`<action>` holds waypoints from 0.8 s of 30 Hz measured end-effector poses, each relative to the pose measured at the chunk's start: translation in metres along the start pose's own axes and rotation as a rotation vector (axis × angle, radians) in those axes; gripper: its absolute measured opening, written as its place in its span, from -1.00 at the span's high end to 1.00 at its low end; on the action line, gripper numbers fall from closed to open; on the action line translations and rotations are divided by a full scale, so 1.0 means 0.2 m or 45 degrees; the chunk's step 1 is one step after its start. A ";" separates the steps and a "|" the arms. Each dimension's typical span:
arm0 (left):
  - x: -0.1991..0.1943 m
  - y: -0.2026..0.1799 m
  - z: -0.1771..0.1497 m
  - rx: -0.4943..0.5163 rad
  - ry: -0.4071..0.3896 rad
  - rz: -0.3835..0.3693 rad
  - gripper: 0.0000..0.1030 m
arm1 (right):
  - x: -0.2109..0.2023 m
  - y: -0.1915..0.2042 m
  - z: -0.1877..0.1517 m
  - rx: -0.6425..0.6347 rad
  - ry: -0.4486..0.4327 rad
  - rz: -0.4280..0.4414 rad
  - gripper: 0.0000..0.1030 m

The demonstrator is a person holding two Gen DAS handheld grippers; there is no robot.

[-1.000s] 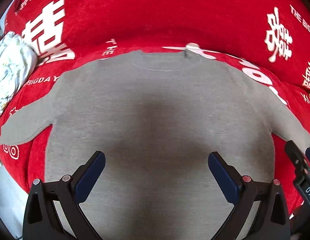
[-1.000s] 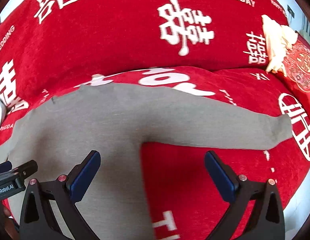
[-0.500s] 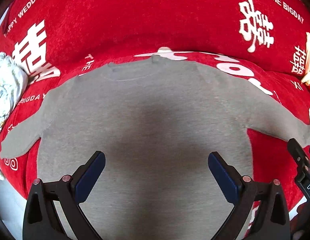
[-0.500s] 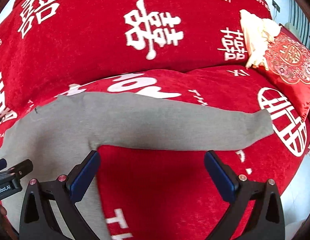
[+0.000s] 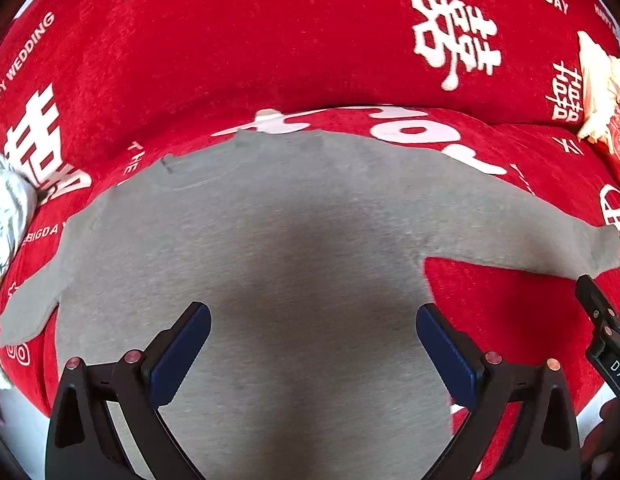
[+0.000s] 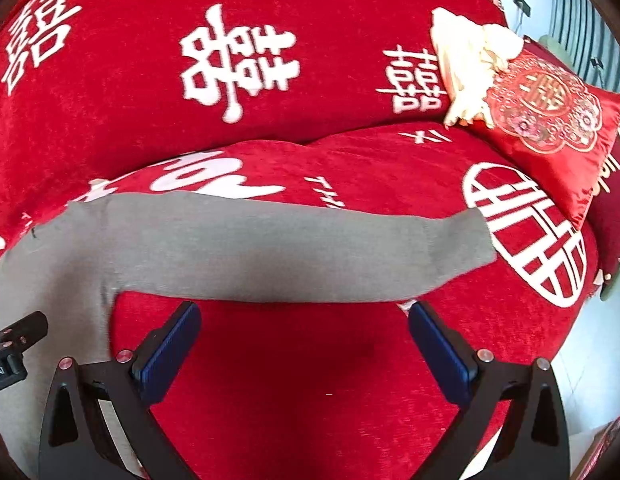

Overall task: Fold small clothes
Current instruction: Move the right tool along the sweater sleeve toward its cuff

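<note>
Both views slid right; fingers [image 5: 182,354] spread.

L claw [image 5: 313,344] wide open, empty; R claw [image 6: 304,340] same, both angled fwd/down.

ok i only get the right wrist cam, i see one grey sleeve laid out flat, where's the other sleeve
Observer: The other sleeve is spread flat on the opposite side of the sweater, its cuff near the edge of the red cover.
Operator: left gripper holding anything
Observer: No. The left gripper is open over the sweater's lower body, with nothing between its fingers.
Operator: anything else on that side
Observer: A crumpled white patterned cloth lies just beyond that sleeve. I cannot tell whether they touch.
</note>
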State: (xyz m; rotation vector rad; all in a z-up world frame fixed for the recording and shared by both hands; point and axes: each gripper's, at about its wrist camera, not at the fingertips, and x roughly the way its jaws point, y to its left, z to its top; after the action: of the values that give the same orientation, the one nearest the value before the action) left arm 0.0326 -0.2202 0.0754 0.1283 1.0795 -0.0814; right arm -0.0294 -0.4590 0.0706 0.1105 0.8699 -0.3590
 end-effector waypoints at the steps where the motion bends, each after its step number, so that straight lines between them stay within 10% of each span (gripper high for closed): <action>1: 0.00 -0.02 0.00 0.006 0.000 -0.004 -1.00 | 0.01 -0.02 0.00 0.004 0.002 -0.009 -1.00; 16: 0.08 -0.25 0.06 0.073 0.016 -0.050 -1.00 | 0.11 -0.40 0.02 0.095 0.029 -0.145 -1.00; 24: 0.18 -0.29 0.09 0.076 0.038 -0.063 -1.00 | 0.29 -0.62 -0.01 0.331 0.090 0.053 -0.78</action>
State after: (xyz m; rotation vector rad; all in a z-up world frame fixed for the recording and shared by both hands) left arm 0.0580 -0.2811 0.0486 0.1572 1.1108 -0.1571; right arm -0.0410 -0.5898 0.0318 0.3829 0.8864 -0.4304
